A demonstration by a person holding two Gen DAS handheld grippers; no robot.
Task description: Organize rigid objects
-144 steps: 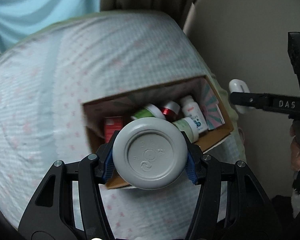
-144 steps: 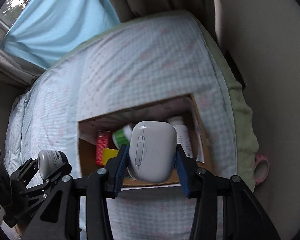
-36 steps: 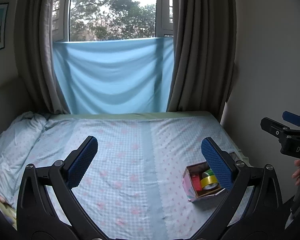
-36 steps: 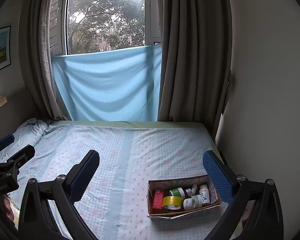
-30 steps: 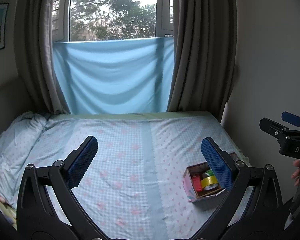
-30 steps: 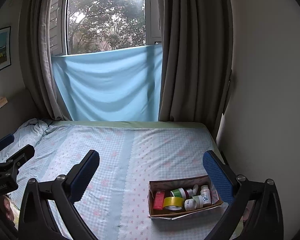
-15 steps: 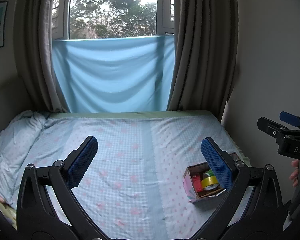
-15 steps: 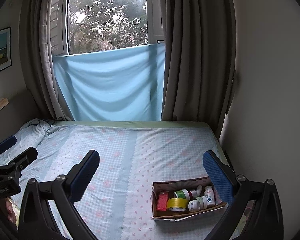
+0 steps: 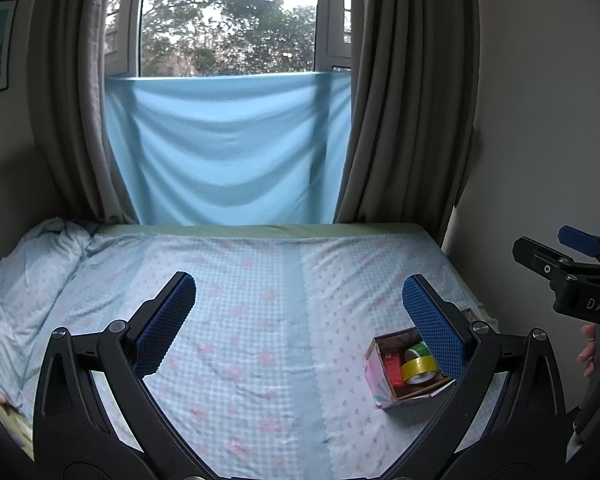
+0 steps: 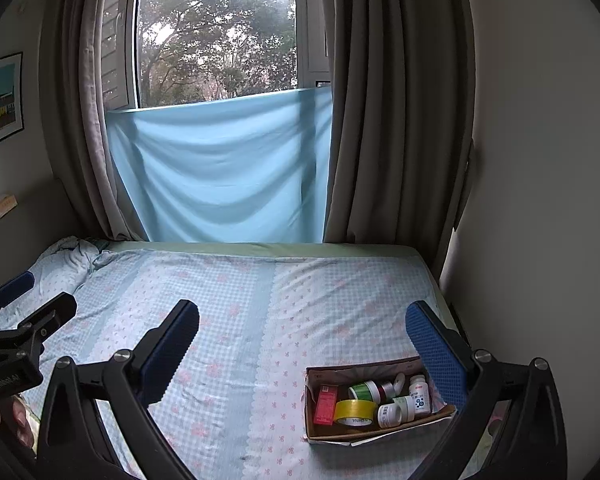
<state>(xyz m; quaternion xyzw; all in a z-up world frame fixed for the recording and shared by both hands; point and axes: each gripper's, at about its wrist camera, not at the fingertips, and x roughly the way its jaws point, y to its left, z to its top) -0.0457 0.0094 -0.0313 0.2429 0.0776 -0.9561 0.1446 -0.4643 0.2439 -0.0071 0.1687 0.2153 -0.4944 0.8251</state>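
An open cardboard box [image 10: 380,434] sits on the bed's right side — inside lie a red carton [image 10: 326,404], yellow tape roll [image 10: 354,412] and small bottles [image 10: 404,404].

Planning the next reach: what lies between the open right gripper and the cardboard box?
Only patterned bedsheet between right gripper and cardboard box, per the right wrist view.

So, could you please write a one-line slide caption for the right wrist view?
Open, empty right tongs above the bed, with the cardboard box of bottles, yellow tape and red carton below.
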